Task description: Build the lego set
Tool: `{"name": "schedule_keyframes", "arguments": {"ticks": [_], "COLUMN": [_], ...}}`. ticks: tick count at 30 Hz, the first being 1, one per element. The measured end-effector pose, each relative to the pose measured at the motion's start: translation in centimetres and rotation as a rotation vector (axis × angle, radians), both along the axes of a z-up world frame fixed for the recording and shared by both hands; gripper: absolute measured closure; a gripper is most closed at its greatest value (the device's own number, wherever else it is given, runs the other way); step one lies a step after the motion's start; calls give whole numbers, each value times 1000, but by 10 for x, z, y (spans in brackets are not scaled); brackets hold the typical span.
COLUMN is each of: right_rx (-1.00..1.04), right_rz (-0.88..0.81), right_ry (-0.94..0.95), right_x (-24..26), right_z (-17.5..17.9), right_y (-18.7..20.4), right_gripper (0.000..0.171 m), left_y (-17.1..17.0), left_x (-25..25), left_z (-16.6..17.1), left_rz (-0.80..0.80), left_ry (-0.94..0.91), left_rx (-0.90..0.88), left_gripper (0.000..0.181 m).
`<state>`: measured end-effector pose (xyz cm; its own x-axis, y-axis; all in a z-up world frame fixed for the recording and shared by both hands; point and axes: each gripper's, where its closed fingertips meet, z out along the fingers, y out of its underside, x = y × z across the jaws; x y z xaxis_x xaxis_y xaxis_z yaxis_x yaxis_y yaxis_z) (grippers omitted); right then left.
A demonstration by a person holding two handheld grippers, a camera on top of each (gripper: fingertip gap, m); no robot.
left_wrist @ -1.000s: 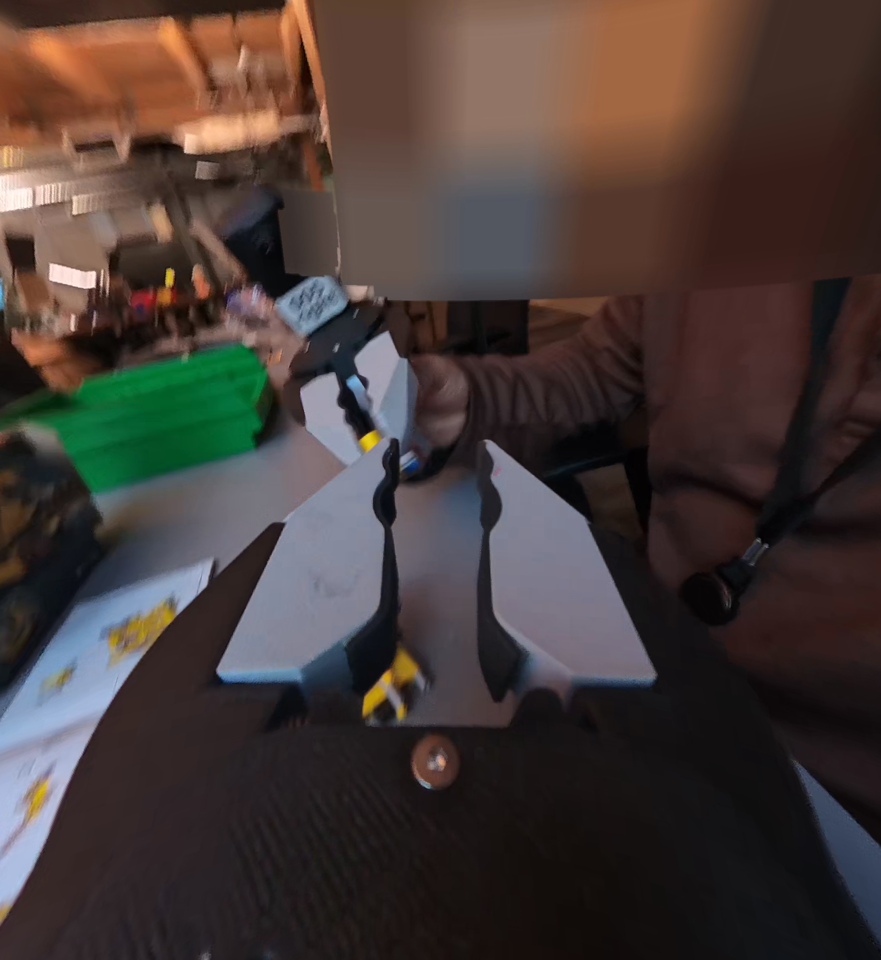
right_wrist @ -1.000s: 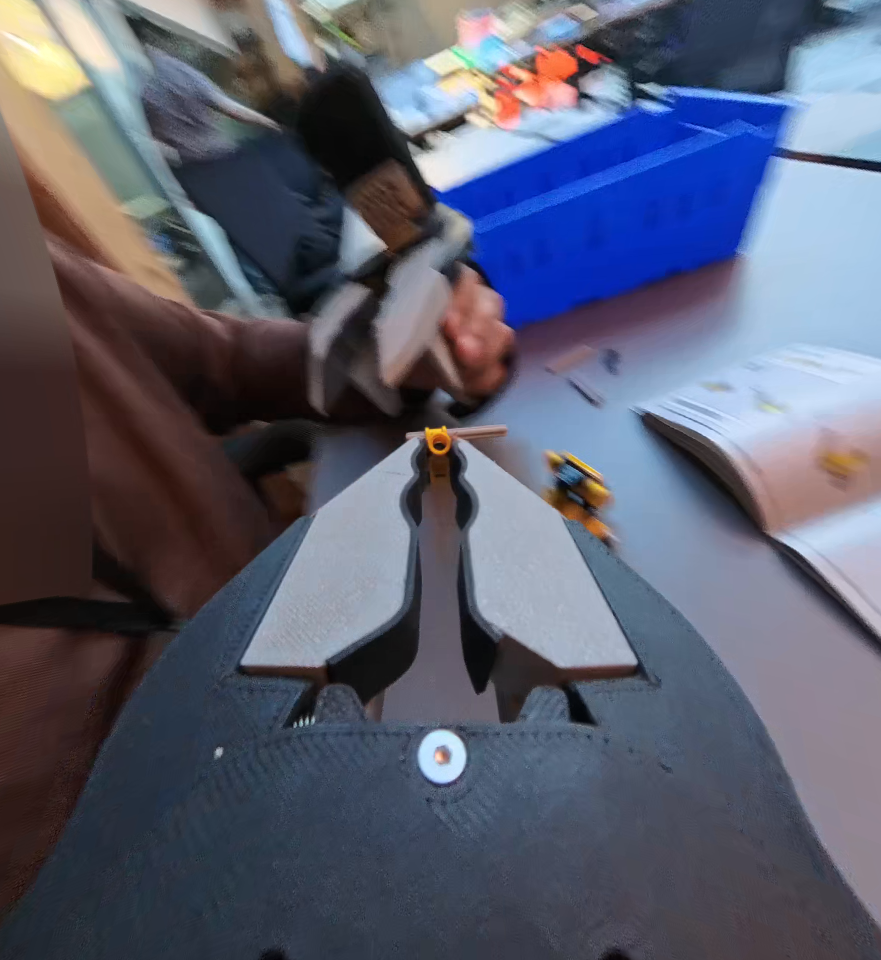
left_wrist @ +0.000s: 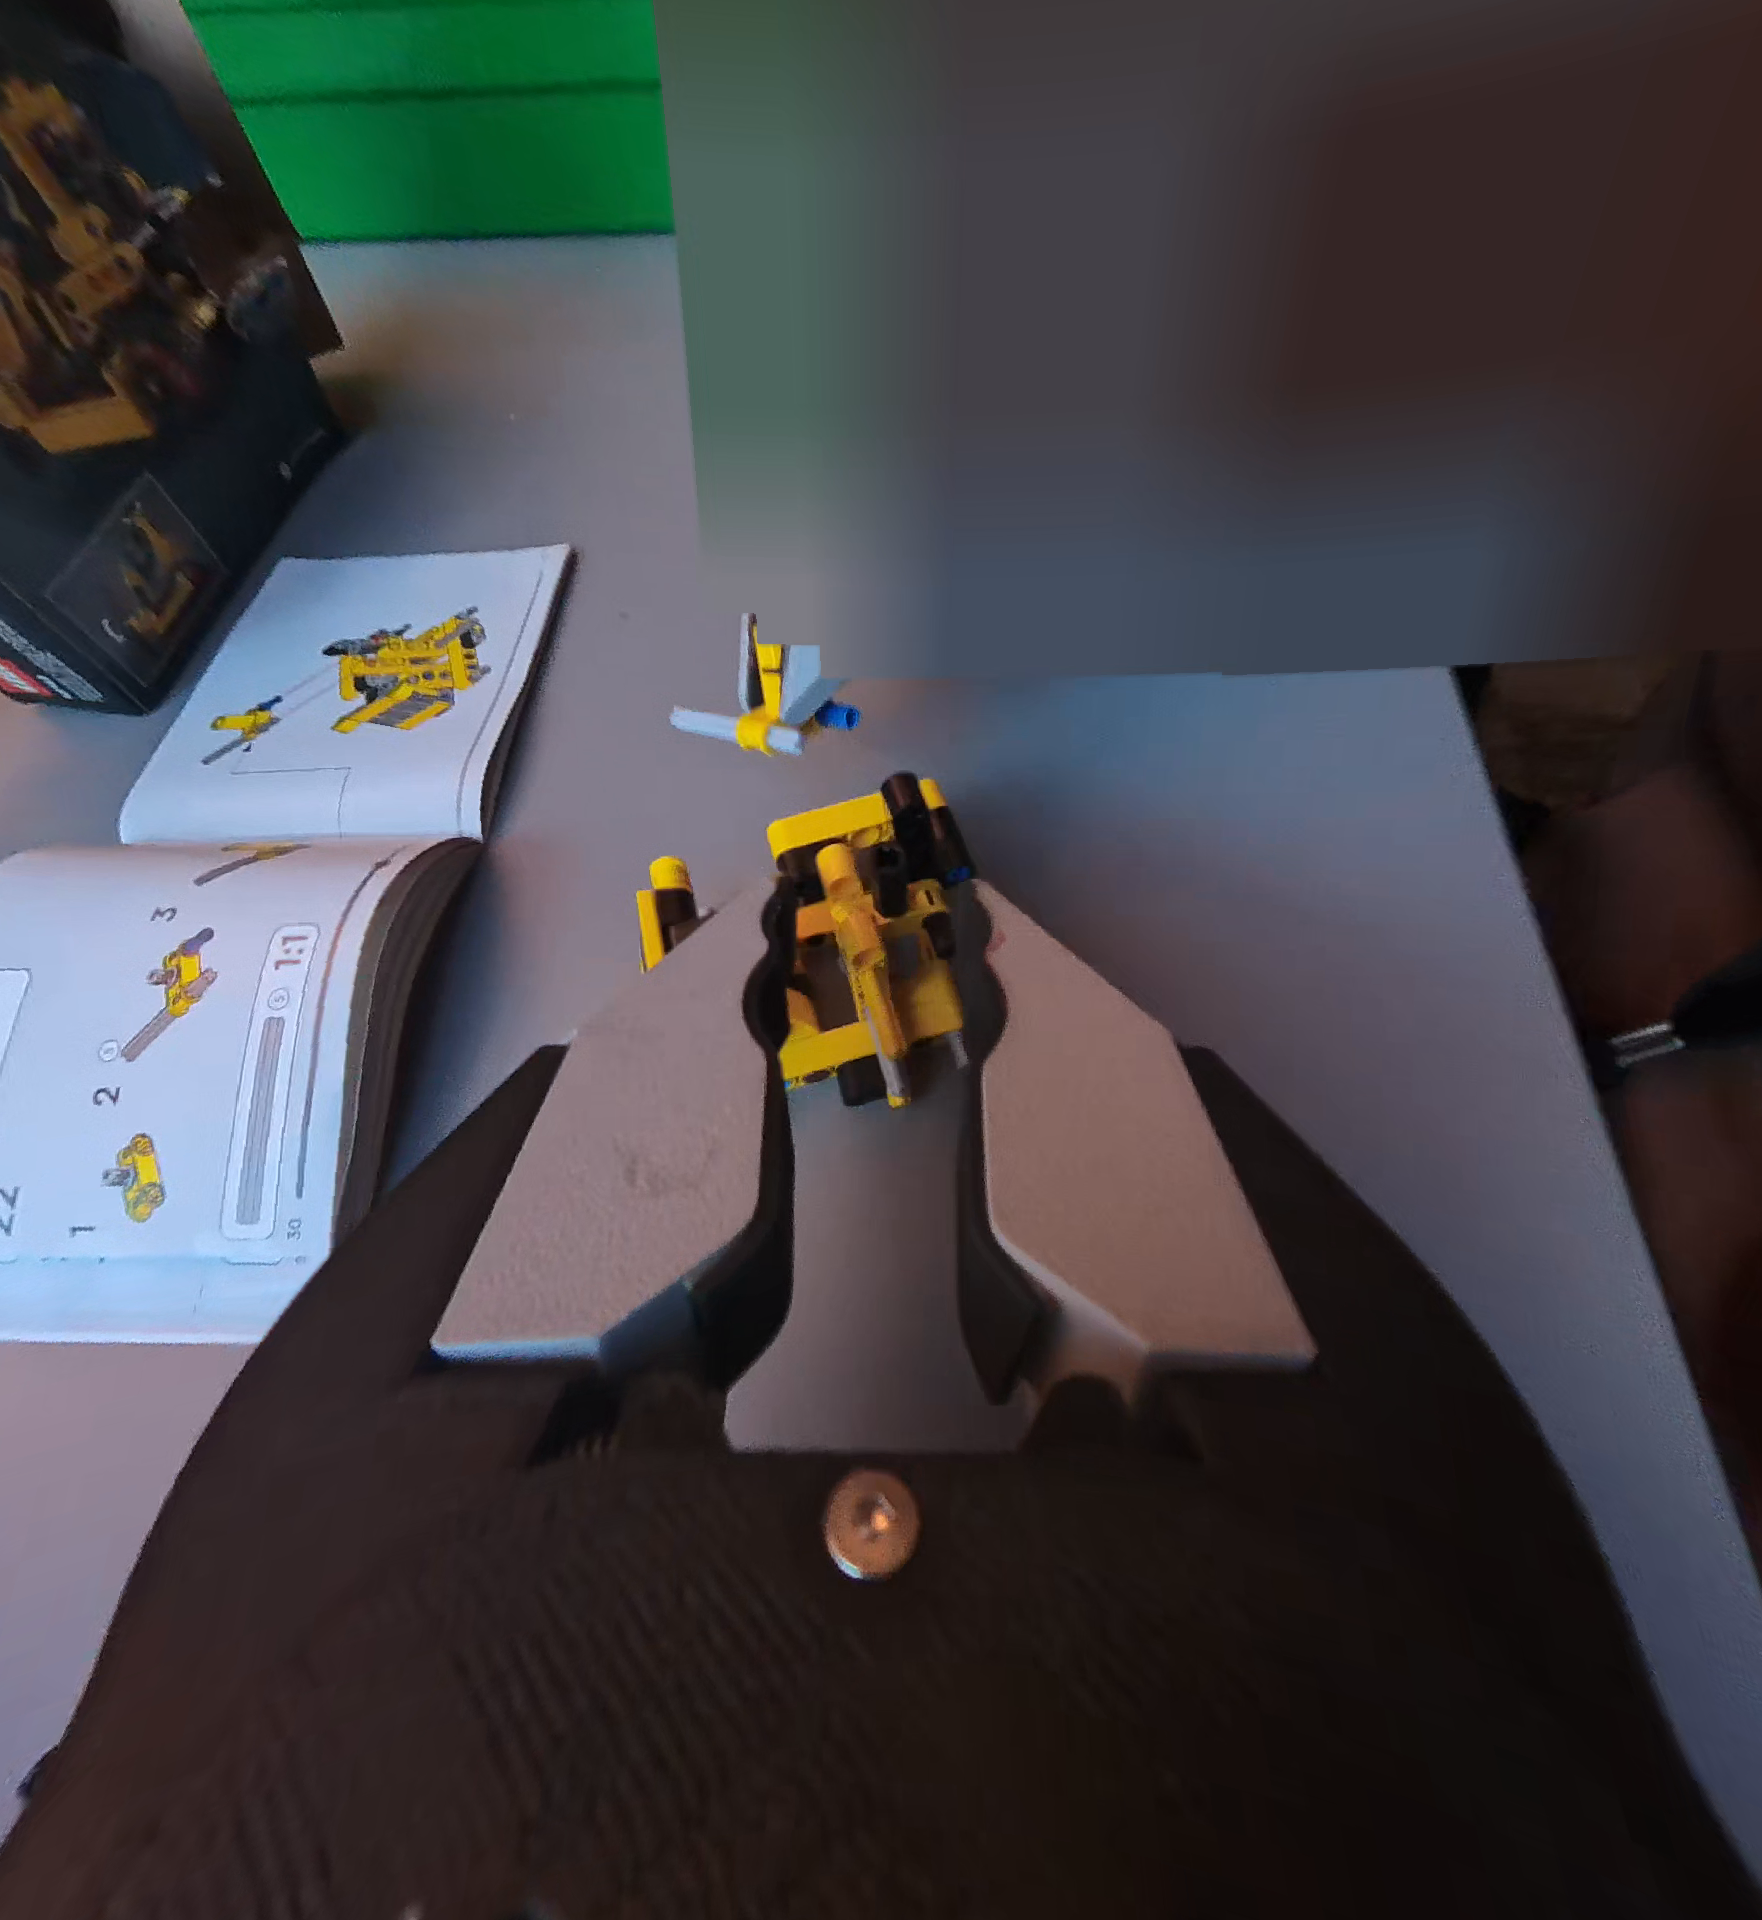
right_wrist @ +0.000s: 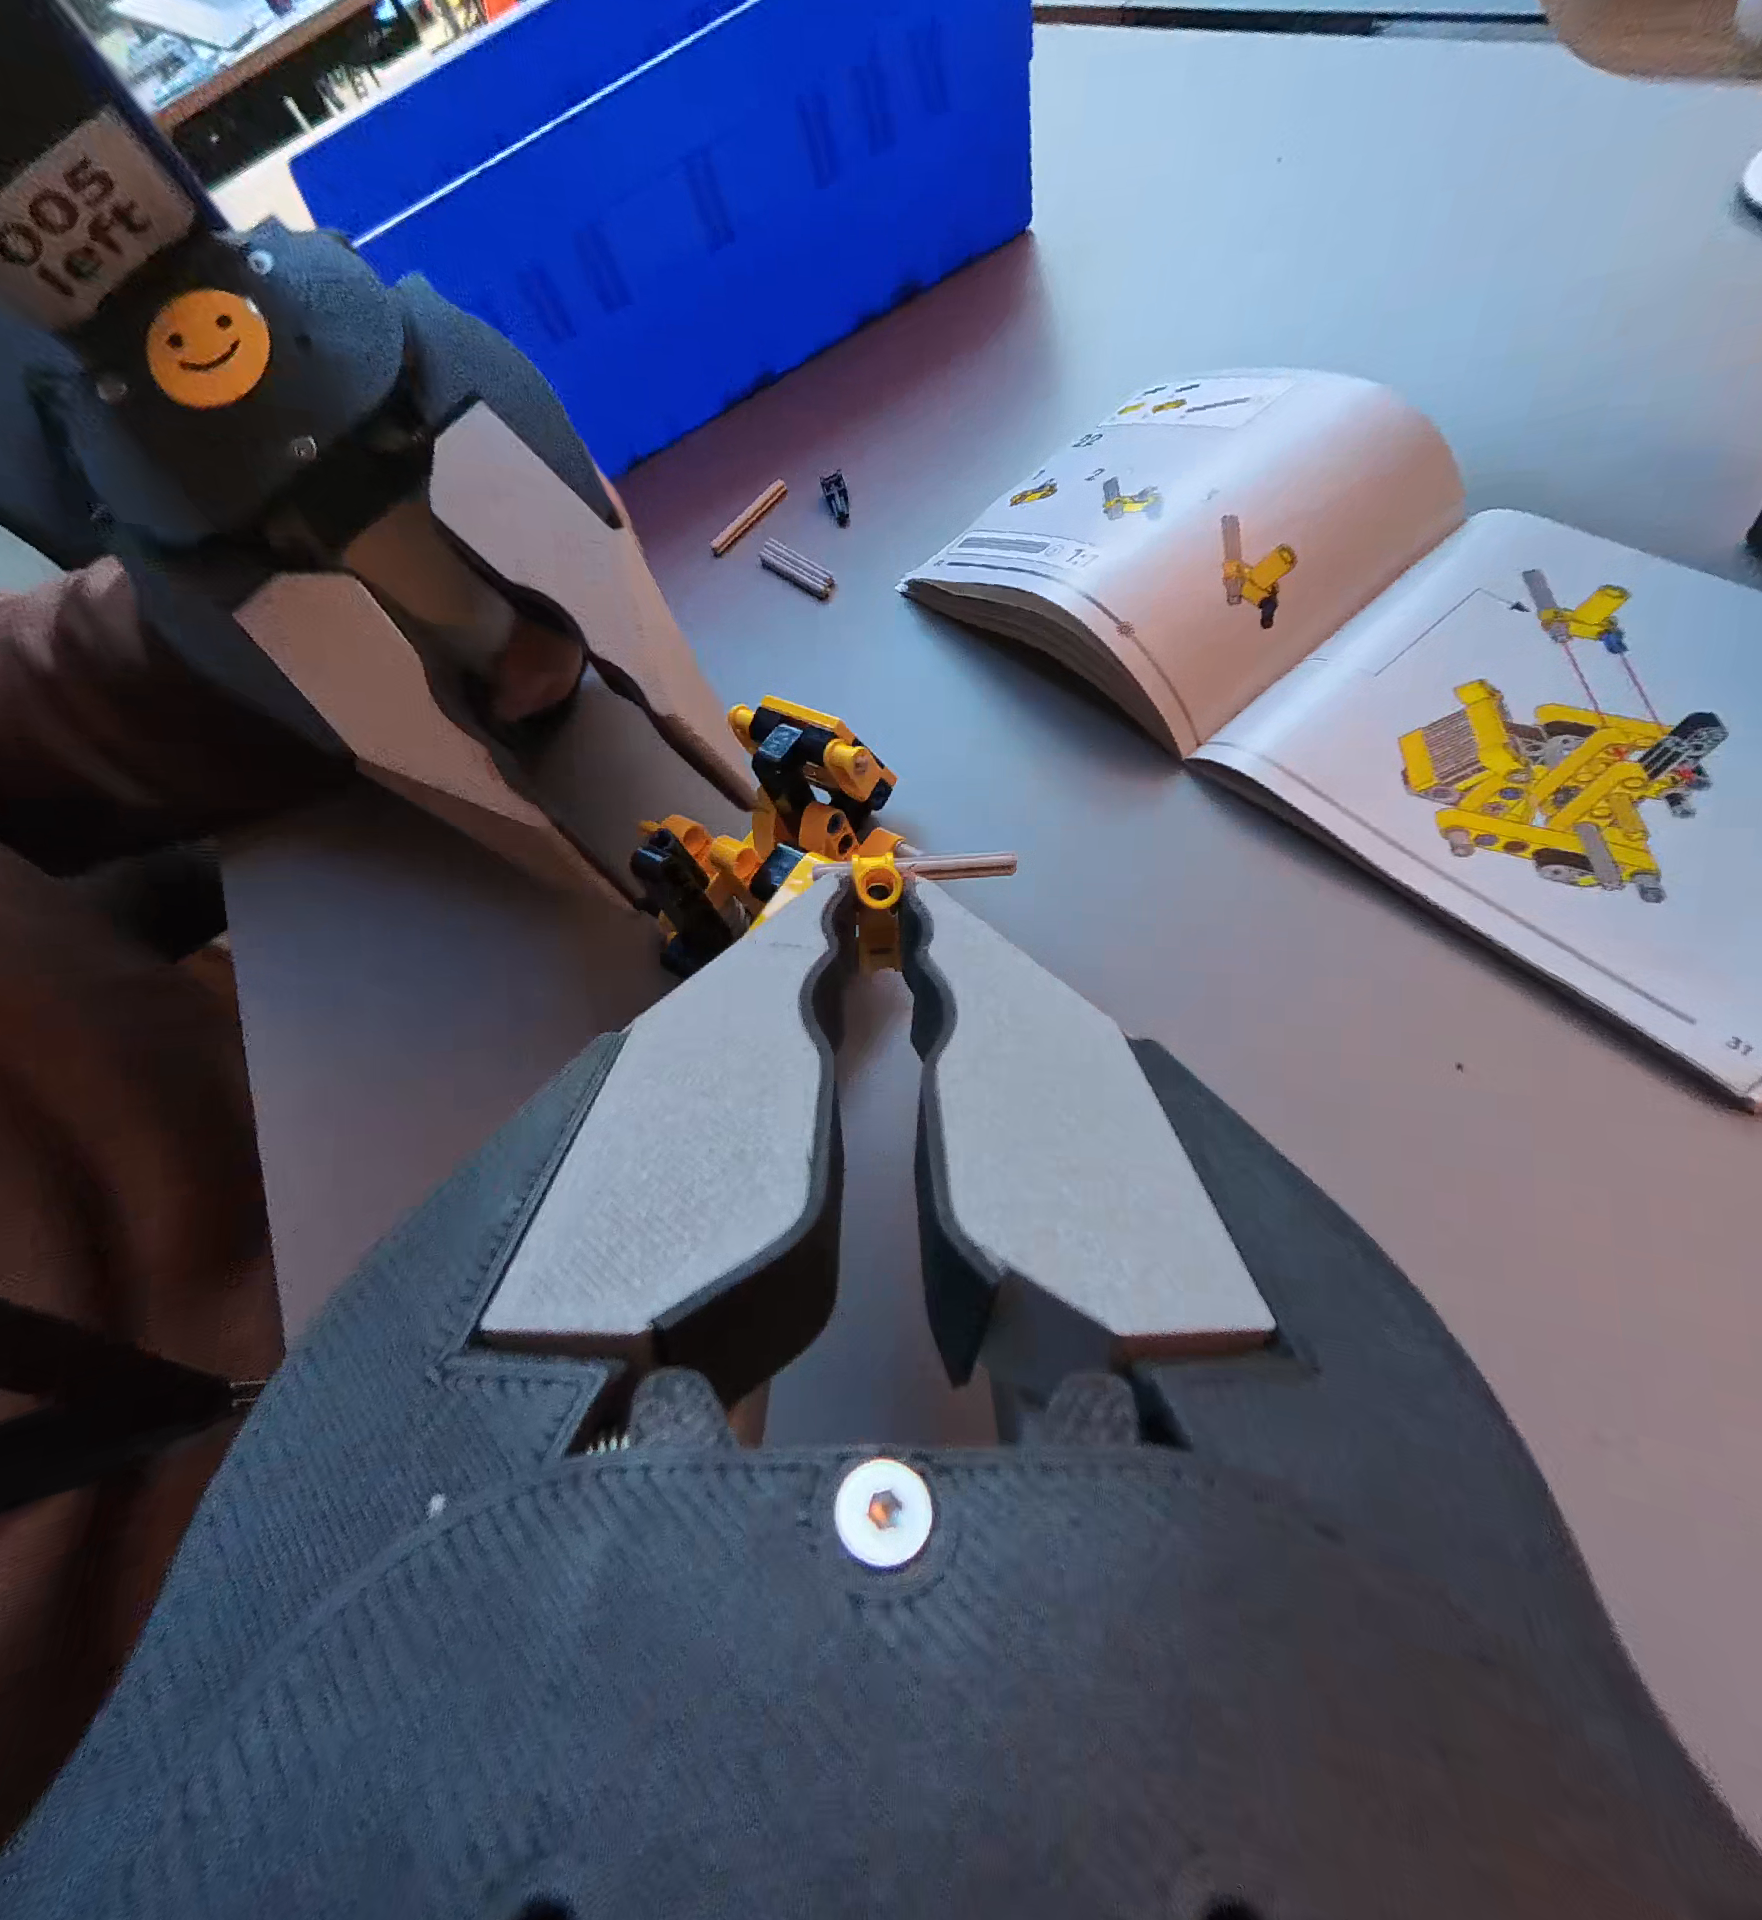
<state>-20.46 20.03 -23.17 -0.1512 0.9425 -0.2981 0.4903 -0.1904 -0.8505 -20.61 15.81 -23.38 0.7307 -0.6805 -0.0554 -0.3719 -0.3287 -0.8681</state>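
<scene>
Change since the earlier frame: left gripper (left_wrist: 872, 914) has swung down from mid-air to the desk (left_wrist: 1220, 935), its fingers now either side of the yellow and black model (left_wrist: 861, 956); right gripper (right_wrist: 875, 902) has carried its part close to that model. Left gripper: fingers straddle the model at centre frame, apparently touching it on both sides, read as gripping or steadying it on the desk. Right gripper: closed on a small yellow connector (right_wrist: 877, 899) with a thin grey axle (right_wrist: 960, 864) through it crosswise, held at the fingertips at centre of the right wrist view, just beside the model. Step in hand, as a judgement: fitting the connector-and-axle sub-part onto the model, as the open instruction booklet (right_wrist: 1479, 727) at right of frame suggests. Next move calls for lining the part up with its hole and pressing in while the left gripper holds the model still. Pose: left gripper slants down from upper left in the right wrist view; right gripper points forward and down. Also present: grey and yellow sub-assembly (left_wrist: 768, 696), loose pins (right_wrist: 794, 566), blue bin (right_wrist: 700, 208), set box (left_wrist: 98, 343)
</scene>
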Motion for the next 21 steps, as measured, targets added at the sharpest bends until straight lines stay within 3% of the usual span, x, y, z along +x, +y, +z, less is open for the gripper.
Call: {"name": "schedule_keyframes", "arguments": {"ticks": [4,9,13,21], "right_rx": [6,24,73,255], "right_rz": [-13,-18,-39,-89], "right_ry": [7,-9,-16,-5], "right_x": [0,-1,-1,1], "right_z": [0,-3,-5,-5], "right_y": [3,4,6,11], "right_gripper": [167,167,167,167], "left_y": [3,4,2,-15], "left_x": [2,4,0,16], "left_z": [-7,-7,2,8], "left_rz": [7,111,234,274], "left_ry": [74,25,19,-90], "left_rx": [7,-37,34,-6], "left_gripper": [156,158,163,159]}}
